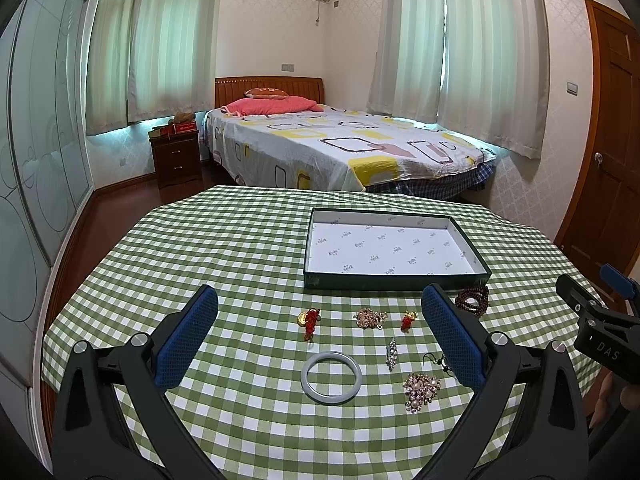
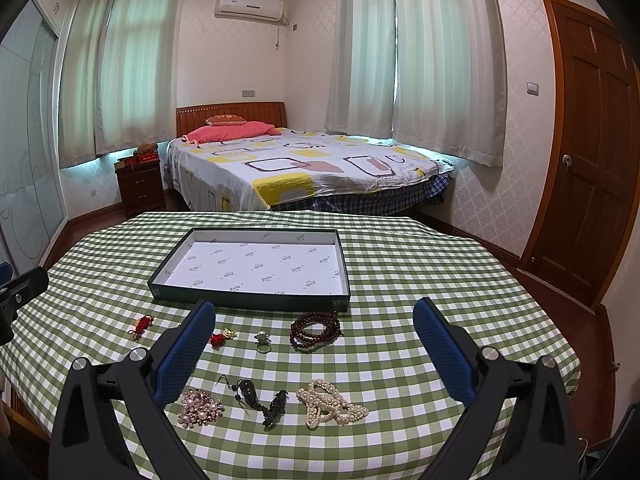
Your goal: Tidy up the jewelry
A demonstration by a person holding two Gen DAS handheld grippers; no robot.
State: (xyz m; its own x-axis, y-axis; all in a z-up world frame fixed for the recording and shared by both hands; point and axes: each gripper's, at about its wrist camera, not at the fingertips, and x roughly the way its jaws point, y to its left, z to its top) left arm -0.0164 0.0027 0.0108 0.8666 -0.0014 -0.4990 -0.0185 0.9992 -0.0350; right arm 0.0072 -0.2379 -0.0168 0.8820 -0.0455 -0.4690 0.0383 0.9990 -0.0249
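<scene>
Left wrist: bangle [image 1: 331,377] between claw [image 1: 320,330] fingers.

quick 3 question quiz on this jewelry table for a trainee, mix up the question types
1. True or false: the box already holds some jewelry.
2. Which piece lies nearest the box's front wall? A) pearl necklace B) dark bead bracelet C) bangle
3. Fill in: both the left tool and the right tool have their jaws ____.

Key
1. False: only its printed white lining shows.
2. B.
3. Open, and neither grips anything.
</scene>
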